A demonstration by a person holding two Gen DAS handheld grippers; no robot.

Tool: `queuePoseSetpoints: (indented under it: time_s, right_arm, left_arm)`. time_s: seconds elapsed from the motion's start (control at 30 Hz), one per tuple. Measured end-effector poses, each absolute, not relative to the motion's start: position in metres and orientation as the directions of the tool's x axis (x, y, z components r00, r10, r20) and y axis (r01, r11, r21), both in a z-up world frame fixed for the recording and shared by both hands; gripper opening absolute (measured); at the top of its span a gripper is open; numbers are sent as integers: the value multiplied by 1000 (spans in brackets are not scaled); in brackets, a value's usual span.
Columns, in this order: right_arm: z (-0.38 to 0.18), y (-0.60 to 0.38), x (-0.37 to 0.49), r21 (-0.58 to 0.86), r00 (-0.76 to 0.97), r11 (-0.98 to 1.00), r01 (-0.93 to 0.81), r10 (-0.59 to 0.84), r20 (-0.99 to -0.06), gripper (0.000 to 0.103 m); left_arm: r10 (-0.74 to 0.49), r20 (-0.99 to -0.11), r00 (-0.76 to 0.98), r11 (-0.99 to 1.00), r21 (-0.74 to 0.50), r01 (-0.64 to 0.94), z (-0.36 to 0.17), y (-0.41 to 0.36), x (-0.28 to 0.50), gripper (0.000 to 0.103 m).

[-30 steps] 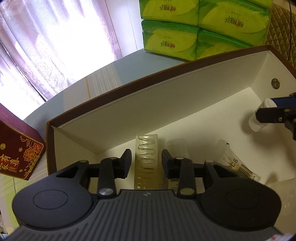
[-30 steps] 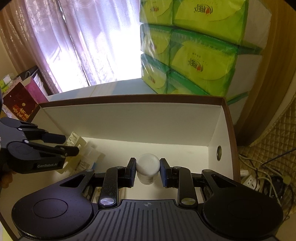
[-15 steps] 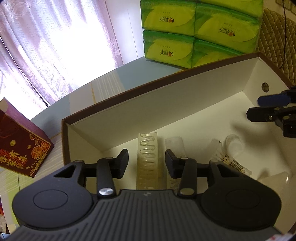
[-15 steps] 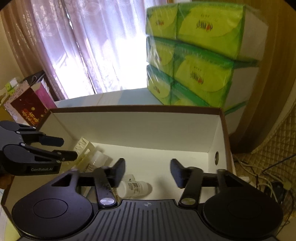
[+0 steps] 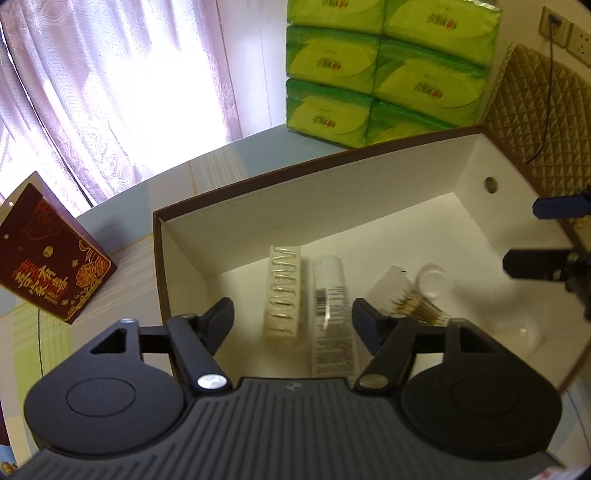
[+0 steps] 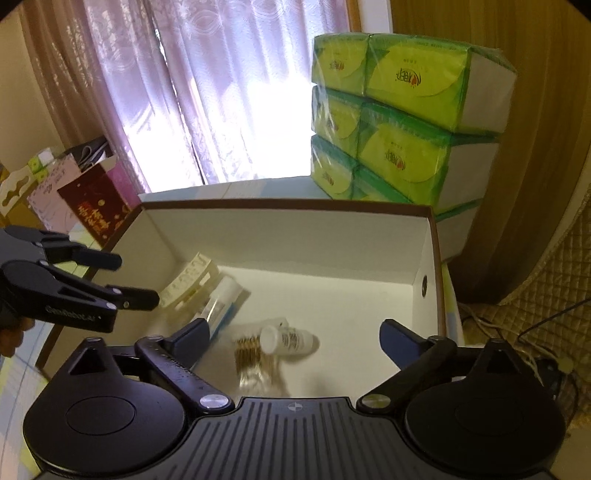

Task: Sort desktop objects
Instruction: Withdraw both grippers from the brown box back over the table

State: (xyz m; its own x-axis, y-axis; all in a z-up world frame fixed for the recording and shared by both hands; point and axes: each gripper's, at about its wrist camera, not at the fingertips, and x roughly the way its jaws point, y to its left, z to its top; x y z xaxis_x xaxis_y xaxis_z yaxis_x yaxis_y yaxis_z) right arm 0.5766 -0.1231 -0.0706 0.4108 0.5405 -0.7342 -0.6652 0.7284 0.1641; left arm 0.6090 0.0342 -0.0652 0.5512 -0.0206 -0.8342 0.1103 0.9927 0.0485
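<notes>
As we look along both wrist cameras: we record the points below.
Bench [image 5: 236,166]: we note a pale blue glossy top with striped patches, lit hard by the window behind it.
Box [image 5: 369,199]: we find a brown-sided carton with a white lining, standing open on the bench, a round hole in its right end wall.
Left gripper [image 5: 293,314]: we see its fingers [image 5: 221,314] spread apart and holding nothing, poised over the near left part of the box.
Right gripper [image 6: 293,334]: we see its fingers [image 6: 400,338] set wide apart and holding nothing, poised over the near right part of the box.
Clear ridged case [image 5: 282,291]: it lies on the box floor toward the left wall.
Clear tube [image 5: 328,291]: it lies just beside the case, on its right; its label is blurred.
Packet of swabs [image 6: 253,352]: it lies mid-floor, gold-tipped ends visible, blurred.
Small white bottle [image 6: 288,339]: it lies on its side, touching or overlapping the packet; we cannot tell which.
Tissue packs [image 6: 402,125]: green and yellow, stacked on the bench behind the box's far right corner.
Red gift box [image 5: 48,273]: dark red with gold print, on the bench left of the box, well apart from it.
Curtains [image 6: 207,92]: sheer lilac, patterned, covering a bright window.
Quilted panel [image 5: 535,107]: gold, at the right, with wall sockets [image 5: 567,27] above it.
</notes>
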Motion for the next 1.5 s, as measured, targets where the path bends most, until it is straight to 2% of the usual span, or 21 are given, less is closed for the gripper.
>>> queuePoseSetpoints:
  time_s: [0.1, 0.67, 1.5]
  right_arm:
    - [-67, -126, 565, 157, 411, 723, -672, 541, -734, 100]
    - [-43, -145, 511, 150, 439, 732, -665, 545, -714, 101]
    - [-9, -186, 421, 170, 461, 737, -654, 567, -683, 101]
  left_arm:
    - [-30, -822, 569, 992, 46, 118, -56, 29, 595, 75]
    - [7, -800, 601, 997, 48, 52, -23, 22, 526, 82]
    - [46, -777, 628, 999, 43, -20, 9, -2, 417, 86]
